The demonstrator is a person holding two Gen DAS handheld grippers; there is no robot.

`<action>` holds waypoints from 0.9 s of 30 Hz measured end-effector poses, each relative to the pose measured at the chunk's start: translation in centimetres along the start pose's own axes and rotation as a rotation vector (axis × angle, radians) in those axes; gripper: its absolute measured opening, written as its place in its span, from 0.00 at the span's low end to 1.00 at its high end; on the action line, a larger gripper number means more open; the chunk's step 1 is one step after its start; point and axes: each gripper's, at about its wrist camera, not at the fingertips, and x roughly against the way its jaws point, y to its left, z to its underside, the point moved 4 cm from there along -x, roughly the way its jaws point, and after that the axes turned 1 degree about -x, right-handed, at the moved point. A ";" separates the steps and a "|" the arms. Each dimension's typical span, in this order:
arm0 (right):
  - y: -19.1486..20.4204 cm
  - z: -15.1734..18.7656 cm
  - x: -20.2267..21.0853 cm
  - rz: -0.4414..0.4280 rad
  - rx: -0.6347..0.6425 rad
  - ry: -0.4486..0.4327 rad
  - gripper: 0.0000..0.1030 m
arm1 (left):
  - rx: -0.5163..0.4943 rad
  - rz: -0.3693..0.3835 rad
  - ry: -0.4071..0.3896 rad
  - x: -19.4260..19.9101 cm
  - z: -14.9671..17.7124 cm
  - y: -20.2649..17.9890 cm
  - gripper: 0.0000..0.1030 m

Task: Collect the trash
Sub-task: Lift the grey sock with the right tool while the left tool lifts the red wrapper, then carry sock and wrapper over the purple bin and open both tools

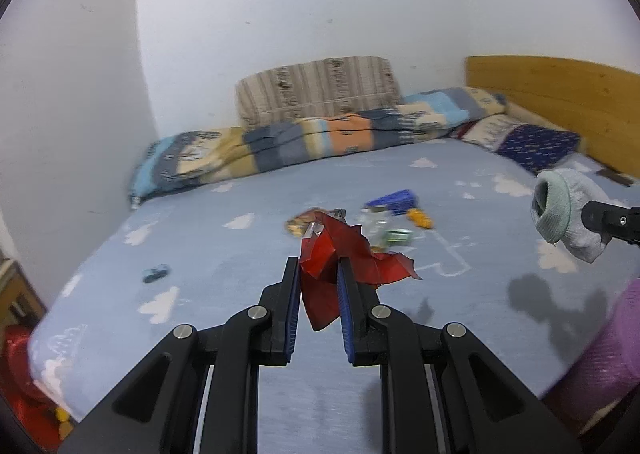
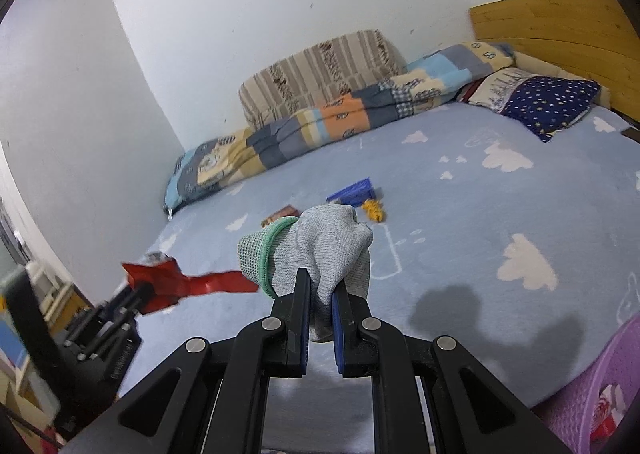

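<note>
Above the bed's (image 1: pixel 240 334) near edge, the left claw (image 1: pixel 319 274) grips a red wrapper (image 1: pixel 352 254) and the right claw (image 2: pixel 320 286) grips a grey glove (image 2: pixel 320 246); more litter (image 1: pixel 384 218) lies mid-bed.

A home bedroom is being shown. A bed (image 2: pixel 460 214) is being covered by a blue sheet printed with white clouds, and a wooden headboard (image 2: pixel 560 30) is being seen at its far right. A patchwork quilt (image 1: pixel 320 138) is being kept folded along the white wall (image 1: pixel 280 6), with a striped cushion (image 2: pixel 320 70) behind it and a starry navy pillow (image 2: pixel 548 102) beside it.
</note>
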 end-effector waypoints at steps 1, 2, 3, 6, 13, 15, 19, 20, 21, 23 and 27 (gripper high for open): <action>-0.5 -0.1 1.0 -0.007 -0.022 -0.004 0.09 | -0.004 0.027 -0.001 0.2 -0.2 -0.8 0.17; -0.9 -0.1 1.8 -0.014 -0.040 -0.007 0.09 | -0.012 0.059 -0.005 0.5 -0.5 -1.7 0.17; -1.7 -0.2 2.9 -0.019 -0.060 -0.014 0.09 | -0.018 0.084 -0.008 0.8 -0.6 -2.5 0.17; -4.4 -0.3 7.1 0.025 -0.064 -0.053 0.09 | -0.067 0.169 -0.023 1.8 -1.3 -5.9 0.17; -13.9 1.1 16.4 0.230 -0.161 -0.124 0.09 | -0.197 0.508 0.019 3.9 -2.8 -18.0 0.17; -16.7 2.0 18.5 0.294 -0.194 -0.124 0.09 | -0.233 0.618 0.054 4.4 -2.8 -22.0 0.17; -21.5 4.5 21.5 0.386 -0.277 -0.115 0.09 | -0.341 0.779 0.122 5.3 -1.9 -30.1 0.17; -22.4 4.9 21.9 0.400 -0.297 -0.114 0.09 | -0.368 0.801 0.133 5.5 -1.4 -31.7 0.17; -23.5 5.4 22.5 0.417 -0.323 -0.114 0.09 | -0.400 0.822 0.147 5.6 -1.0 -33.2 0.17; -25.4 6.4 23.1 0.435 -0.371 -0.114 0.12 | -0.479 0.851 0.175 6.0 0.0 -36.2 0.22; -28.0 7.3 23.4 0.473 -0.389 -0.101 0.41 | -0.569 0.840 0.153 7.1 0.8 -39.1 0.52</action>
